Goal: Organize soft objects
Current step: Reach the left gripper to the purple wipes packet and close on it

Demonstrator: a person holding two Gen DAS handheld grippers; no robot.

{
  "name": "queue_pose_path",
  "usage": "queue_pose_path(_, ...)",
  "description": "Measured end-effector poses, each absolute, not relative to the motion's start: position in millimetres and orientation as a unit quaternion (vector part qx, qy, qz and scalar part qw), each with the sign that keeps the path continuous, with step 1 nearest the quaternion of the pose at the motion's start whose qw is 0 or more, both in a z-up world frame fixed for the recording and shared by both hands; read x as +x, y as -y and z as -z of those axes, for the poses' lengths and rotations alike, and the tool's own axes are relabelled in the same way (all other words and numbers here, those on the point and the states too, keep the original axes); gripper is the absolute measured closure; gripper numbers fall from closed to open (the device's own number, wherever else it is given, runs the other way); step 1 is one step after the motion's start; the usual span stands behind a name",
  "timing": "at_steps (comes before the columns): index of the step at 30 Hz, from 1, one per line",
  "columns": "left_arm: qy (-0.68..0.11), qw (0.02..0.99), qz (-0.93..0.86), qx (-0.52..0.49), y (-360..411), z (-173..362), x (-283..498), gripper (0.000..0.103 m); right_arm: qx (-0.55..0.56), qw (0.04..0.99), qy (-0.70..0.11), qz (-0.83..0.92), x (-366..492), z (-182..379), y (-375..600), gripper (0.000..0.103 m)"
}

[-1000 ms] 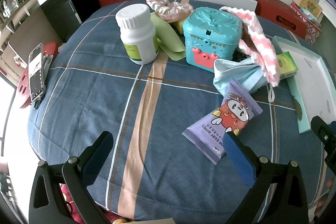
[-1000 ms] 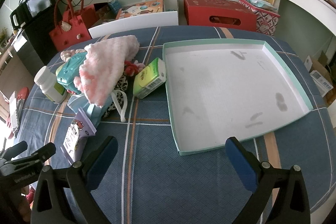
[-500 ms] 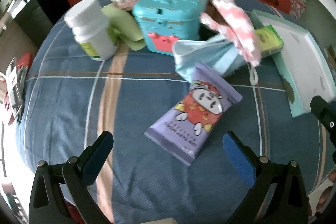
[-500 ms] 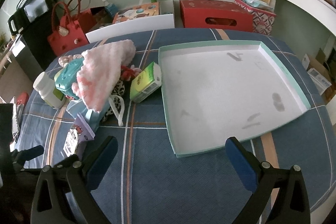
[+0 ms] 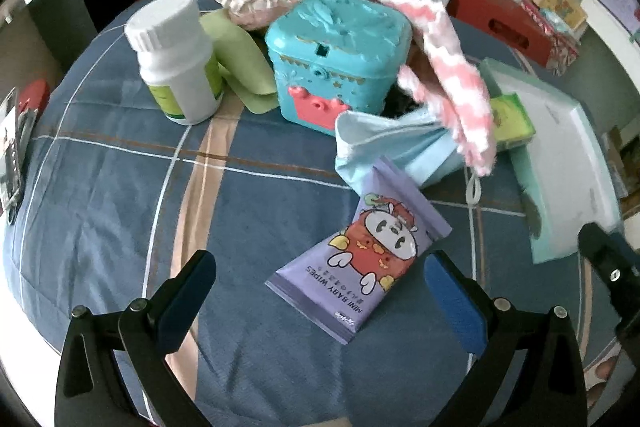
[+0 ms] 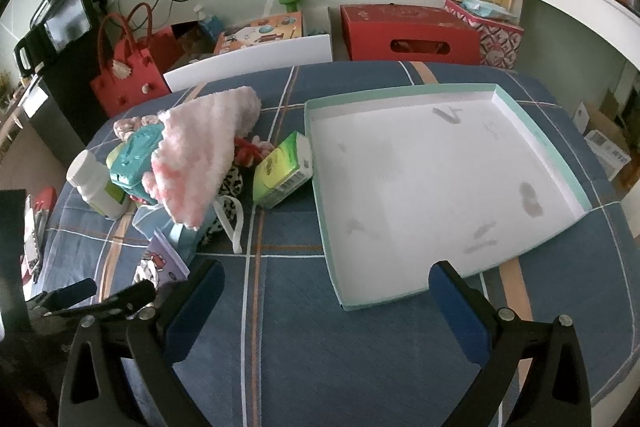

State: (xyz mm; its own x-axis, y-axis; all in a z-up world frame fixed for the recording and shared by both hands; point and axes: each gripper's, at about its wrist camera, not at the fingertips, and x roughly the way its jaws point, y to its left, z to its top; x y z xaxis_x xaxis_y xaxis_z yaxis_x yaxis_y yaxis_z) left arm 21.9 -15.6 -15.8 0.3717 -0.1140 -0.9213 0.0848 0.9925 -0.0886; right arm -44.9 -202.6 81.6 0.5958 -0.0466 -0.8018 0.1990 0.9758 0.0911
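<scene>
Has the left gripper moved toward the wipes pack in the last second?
Yes. The left gripper has closed in rightward on the wipes pack, judged against the teal box.

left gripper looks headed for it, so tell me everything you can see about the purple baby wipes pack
The purple baby wipes pack is a flat, soft-looking pouch with crimped ends, printed with a red and white cartoon animal and the words MINI BABY WIPES. It looks sealed and lies flat and skewed on the blue plaid tablecloth. Its far end tucks against the light blue face mask. The left gripper is open, its fingers to either side of the pack's near end, not touching it. In the right wrist view only a corner shows.
</scene>
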Motion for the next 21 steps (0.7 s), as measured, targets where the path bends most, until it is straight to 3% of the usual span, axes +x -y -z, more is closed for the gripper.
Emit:
queue_pose_path(12, -0.585, 0.806, 0.067, 0.059, 50.6, 42.2, 40.9, 0.001, 0.087, 0.886, -0.449, 0.074, -42.3, -79.8, 203.6, 0.0)
queue_pose_path(14, -0.583, 0.806, 0.072, 0.065, 59.0, 44.2, 41.7, 0.006, 0.088, 0.885, -0.45, 0.075, -41.9, -78.4, 204.0, 0.0)
queue_pose_path(16, -0.587, 0.803, 0.078, 0.065, 65.1, 46.6, 42.5, 0.026, 0.088, 0.885, -0.451, 0.075, -41.9, -77.9, 203.9, 0.0)
queue_pose_path(21, -0.581, 0.807, 0.087, 0.059, 69.9, 48.2, 40.4, 0.045, 0.087, 0.885, -0.45, 0.077, -42.1, -77.3, 203.2, 0.0)
